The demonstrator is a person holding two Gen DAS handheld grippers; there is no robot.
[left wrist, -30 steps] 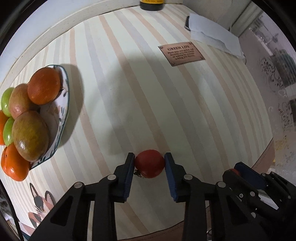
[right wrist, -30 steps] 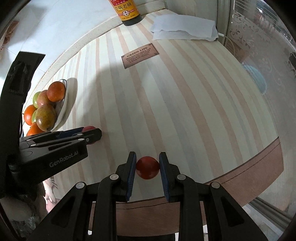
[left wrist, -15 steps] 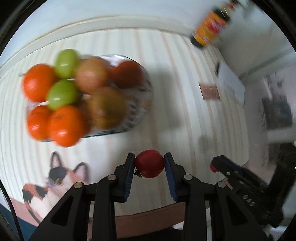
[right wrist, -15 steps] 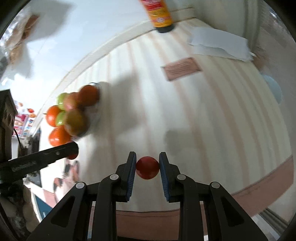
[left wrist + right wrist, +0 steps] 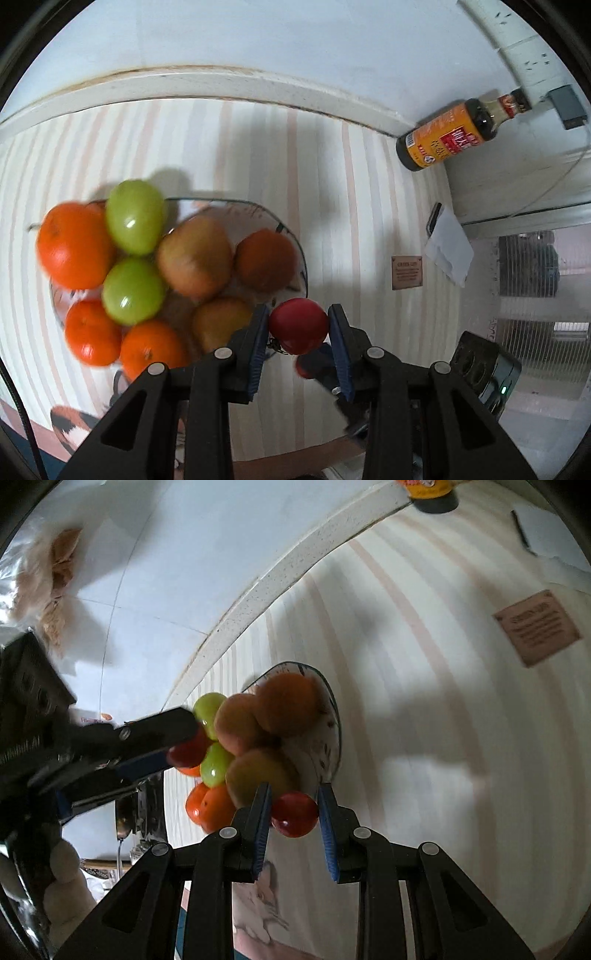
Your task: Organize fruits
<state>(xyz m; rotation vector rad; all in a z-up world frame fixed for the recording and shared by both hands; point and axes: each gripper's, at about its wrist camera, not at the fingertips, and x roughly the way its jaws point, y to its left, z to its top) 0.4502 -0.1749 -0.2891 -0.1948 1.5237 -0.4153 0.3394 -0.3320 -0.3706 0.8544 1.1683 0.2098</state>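
Observation:
My left gripper [image 5: 298, 328] is shut on a red tomato [image 5: 298, 325] and holds it in the air near the right rim of the fruit plate [image 5: 295, 243]. The plate carries oranges [image 5: 74, 245], green fruits [image 5: 135, 218] and brownish mangoes [image 5: 194, 254]. My right gripper [image 5: 294, 814] is shut on a second red tomato [image 5: 294, 814], just beside the plate's near rim [image 5: 334, 738]. In the right wrist view the left gripper [image 5: 173, 746] reaches over the pile with its tomato [image 5: 188, 751]. The right gripper's tip shows below the left tomato [image 5: 314, 363].
A dark sauce bottle [image 5: 448, 138] stands by the wall at the back right. A folded white paper [image 5: 448, 251] and a small brown label plate [image 5: 406, 272] lie on the striped tablecloth [image 5: 332, 206]. A cat picture is near the front edge [image 5: 258, 897].
Both grippers have swung left and lifted with their tomatoes, from the open tablecloth to the fruit plate. The plate now lies close under both grippers.

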